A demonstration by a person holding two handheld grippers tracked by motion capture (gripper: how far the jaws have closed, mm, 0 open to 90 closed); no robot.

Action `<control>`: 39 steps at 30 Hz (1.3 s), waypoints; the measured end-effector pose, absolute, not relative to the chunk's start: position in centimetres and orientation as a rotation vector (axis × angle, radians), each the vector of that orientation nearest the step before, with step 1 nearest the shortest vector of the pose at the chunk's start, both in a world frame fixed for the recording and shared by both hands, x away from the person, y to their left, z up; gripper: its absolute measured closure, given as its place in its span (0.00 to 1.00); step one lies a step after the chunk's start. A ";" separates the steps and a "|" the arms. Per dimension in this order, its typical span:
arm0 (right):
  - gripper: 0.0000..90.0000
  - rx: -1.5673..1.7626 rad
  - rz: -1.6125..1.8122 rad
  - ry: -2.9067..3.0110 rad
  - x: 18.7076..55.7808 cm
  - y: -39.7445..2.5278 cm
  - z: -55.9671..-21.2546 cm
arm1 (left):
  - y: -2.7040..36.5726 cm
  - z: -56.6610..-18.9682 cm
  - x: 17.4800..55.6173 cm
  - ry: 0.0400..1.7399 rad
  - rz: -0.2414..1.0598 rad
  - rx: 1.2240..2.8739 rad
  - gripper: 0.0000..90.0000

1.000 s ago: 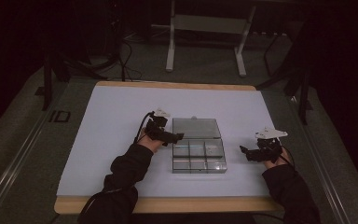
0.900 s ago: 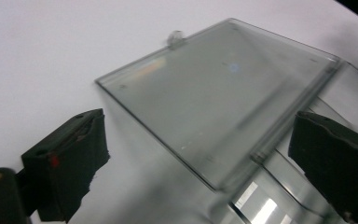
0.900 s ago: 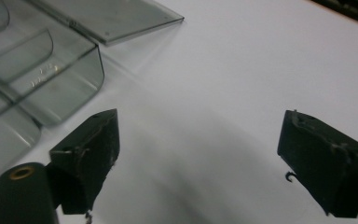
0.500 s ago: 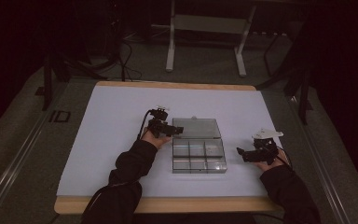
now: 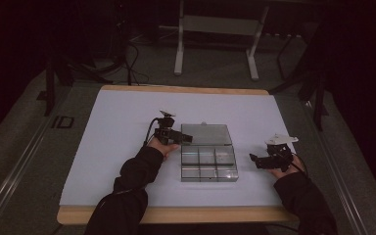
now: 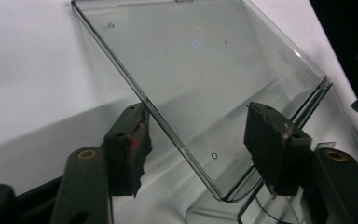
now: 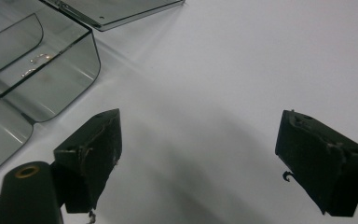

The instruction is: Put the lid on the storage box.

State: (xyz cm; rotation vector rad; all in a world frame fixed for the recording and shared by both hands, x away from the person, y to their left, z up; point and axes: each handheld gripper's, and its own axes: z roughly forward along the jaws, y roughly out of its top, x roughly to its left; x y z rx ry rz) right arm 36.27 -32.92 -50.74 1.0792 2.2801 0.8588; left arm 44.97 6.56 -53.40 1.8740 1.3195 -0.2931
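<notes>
Left gripper at the lid of an open clear box, right gripper idle beside it

The left gripper [image 5: 188, 138] had its jaws spread, one on each side of the lid [image 6: 200, 79] edge, pinching nothing; the lid lay back just ahead of it, the clear compartment box [image 5: 209, 164] beside and below. The right gripper [image 5: 252, 158], jaws also spread and empty, hovered over the white table sheet [image 7: 242, 79], the box corner just off its left jaw.

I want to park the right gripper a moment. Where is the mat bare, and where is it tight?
Bare: the white mat left of the left gripper, the strip between the open lid and the far edge, and right of the box around the right gripper. Tight: at the lid's left edge, between the left gripper's open jaws.
</notes>
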 end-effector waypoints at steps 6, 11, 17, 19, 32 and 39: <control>0.17 1.088 0.870 2.288 36.4 -32.7 -50.4 | 6.6 -53.3 44.8 1.279 -0.268 1.880 0.50; 0.17 1.083 0.907 2.273 36.7 -32.5 -49.6 | 6.6 -52.9 44.4 1.224 -0.219 1.877 0.58; 0.17 1.061 0.957 2.278 37.2 -31.8 -49.1 | 7.0 -52.5 43.6 1.111 -0.135 1.883 0.67; 0.17 1.062 0.974 2.286 37.5 -31.6 -49.1 | 7.3 -52.5 43.4 1.079 -0.117 1.871 0.72; 0.29 0.997 1.052 2.338 39.5 -28.7 -49.0 | 7.8 -52.2 42.1 0.927 0.017 1.865 0.84; 0.52 0.945 1.073 2.356 40.5 -27.1 -48.3 | 7.9 -52.3 41.7 0.867 0.070 1.865 0.85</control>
